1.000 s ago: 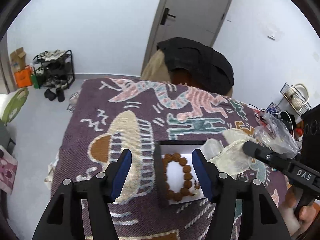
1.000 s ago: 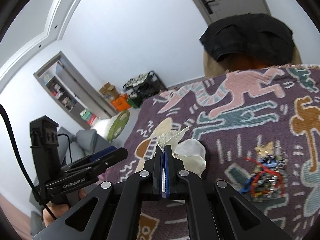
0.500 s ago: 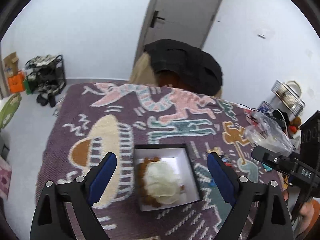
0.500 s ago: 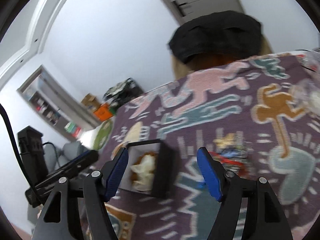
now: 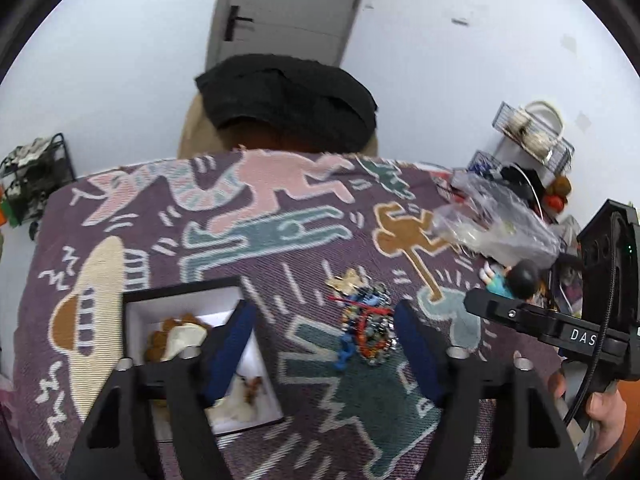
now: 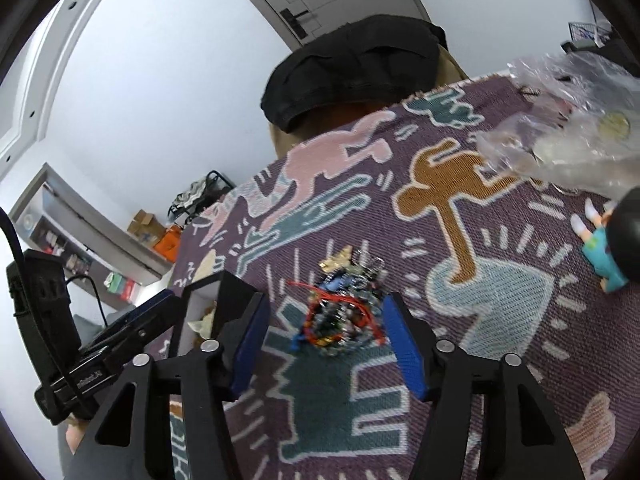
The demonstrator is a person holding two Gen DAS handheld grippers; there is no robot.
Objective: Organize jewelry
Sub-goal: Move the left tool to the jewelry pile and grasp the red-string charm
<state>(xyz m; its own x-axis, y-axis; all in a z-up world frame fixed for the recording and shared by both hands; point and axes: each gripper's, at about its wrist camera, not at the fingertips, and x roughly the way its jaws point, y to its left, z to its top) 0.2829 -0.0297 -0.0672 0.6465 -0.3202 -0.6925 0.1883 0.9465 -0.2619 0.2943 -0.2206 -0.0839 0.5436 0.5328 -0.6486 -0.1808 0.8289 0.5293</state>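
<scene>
A tangled pile of colourful bead jewelry (image 5: 366, 330) (image 6: 344, 316) lies on the patterned purple cloth. My right gripper (image 6: 324, 338) is open and empty, its blue pads on either side of the pile. My left gripper (image 5: 324, 344) is open and empty, just above the cloth, with the pile near its right pad. A black box with a white lining (image 5: 196, 356) sits to the left and holds a brown bead bracelet (image 5: 160, 344) with a crumpled white tissue (image 5: 186, 338) on it. The box's edge shows in the right wrist view (image 6: 200, 304).
A crumpled clear plastic bag (image 5: 496, 224) (image 6: 576, 140) lies at the cloth's right side. A small doll figure (image 5: 512, 280) (image 6: 612, 244) lies beside it. A chair with a black garment (image 5: 288, 108) stands behind the table. Wire baskets (image 5: 532, 136) stand at the far right.
My right gripper dropped the white tissue into the box, opened, and moved right over the bead pile. My left gripper shifted right, away from the box toward the pile.
</scene>
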